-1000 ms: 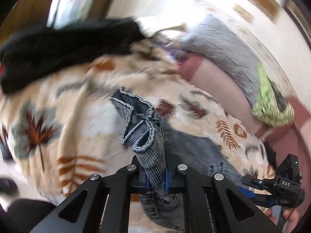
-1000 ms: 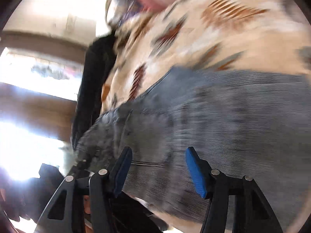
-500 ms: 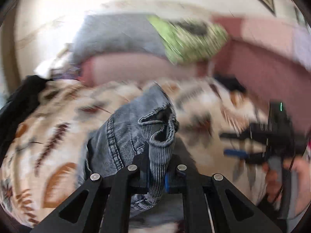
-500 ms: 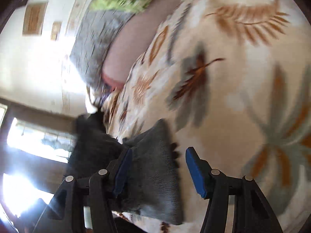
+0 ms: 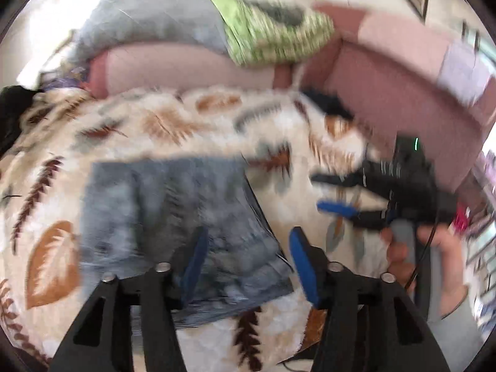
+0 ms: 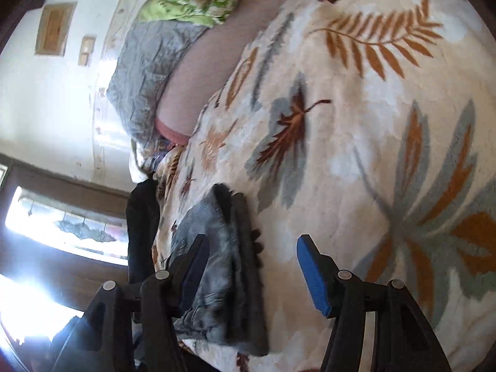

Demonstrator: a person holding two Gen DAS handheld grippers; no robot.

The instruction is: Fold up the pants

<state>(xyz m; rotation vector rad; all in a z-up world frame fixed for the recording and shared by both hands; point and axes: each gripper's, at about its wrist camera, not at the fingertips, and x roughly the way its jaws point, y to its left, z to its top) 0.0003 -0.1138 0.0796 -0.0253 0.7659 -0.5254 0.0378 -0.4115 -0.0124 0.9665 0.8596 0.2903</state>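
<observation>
The grey-blue denim pants point(image 5: 173, 223) lie folded into a flat rectangle on the leaf-patterned blanket point(image 5: 173, 124). My left gripper point(image 5: 248, 257) is open and empty just above the near right part of the pants. My right gripper point(image 5: 328, 195) shows in the left wrist view to the right of the pants, open, held by a hand. In the right wrist view the folded pants point(image 6: 223, 266) lie by the left finger of my open, empty right gripper point(image 6: 251, 266), at the blanket's point(image 6: 356, 124) edge.
A pink sofa back point(image 5: 387, 80) runs behind the blanket, with a grey cushion point(image 5: 148, 18) and a green patterned cushion point(image 5: 272, 34) on it. A black garment point(image 5: 12, 114) lies at the blanket's far left. A bright window point(image 6: 62, 223) is beyond the edge.
My left gripper has opened and let go of the pants, which now lie flat and folded. My right gripper has drawn off to the right of the pants, still open.
</observation>
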